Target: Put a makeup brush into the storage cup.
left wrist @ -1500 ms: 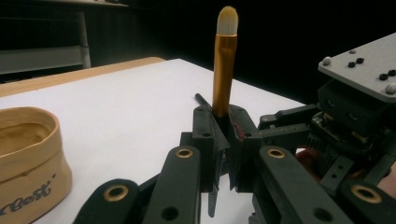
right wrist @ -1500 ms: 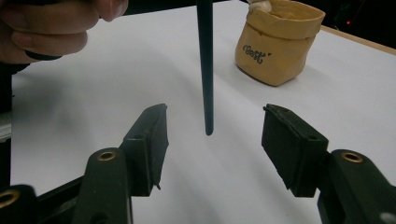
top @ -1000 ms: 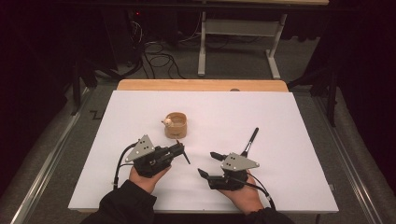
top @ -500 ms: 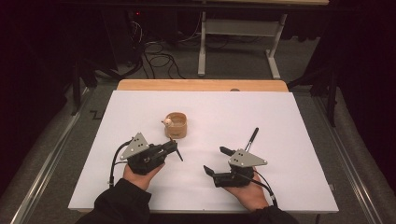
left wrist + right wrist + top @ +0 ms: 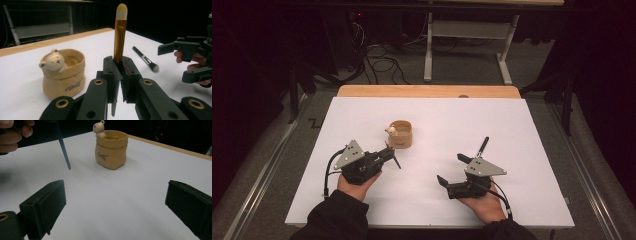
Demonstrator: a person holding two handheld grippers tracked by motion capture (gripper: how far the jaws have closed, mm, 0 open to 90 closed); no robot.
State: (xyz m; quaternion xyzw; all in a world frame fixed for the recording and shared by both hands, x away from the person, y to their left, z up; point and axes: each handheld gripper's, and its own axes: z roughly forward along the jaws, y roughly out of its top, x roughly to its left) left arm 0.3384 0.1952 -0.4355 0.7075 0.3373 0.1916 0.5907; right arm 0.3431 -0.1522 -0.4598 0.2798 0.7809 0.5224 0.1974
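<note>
Left tongs (image 5: 388, 152): lower left of the high view, clenched on a gold brush (image 5: 120, 32); the brush stands upright between the jaws in the left gripper view, pale bristles at the top centre of that frame.
Brush handle: thin dark end (image 5: 62, 145) slants down at the upper left of the right gripper view, its tip just above the counter (image 5: 512, 130).
Right tongs (image 5: 451, 170): lower right of the high view, released, jaws wide apart, holding nothing.
Pot (image 5: 400, 134): tan, with a bear figure on its rim, centre of the high view, just beyond the left tongs.
Black brush (image 5: 482, 146): lies flat on the counter, just beyond the right tongs.
</note>
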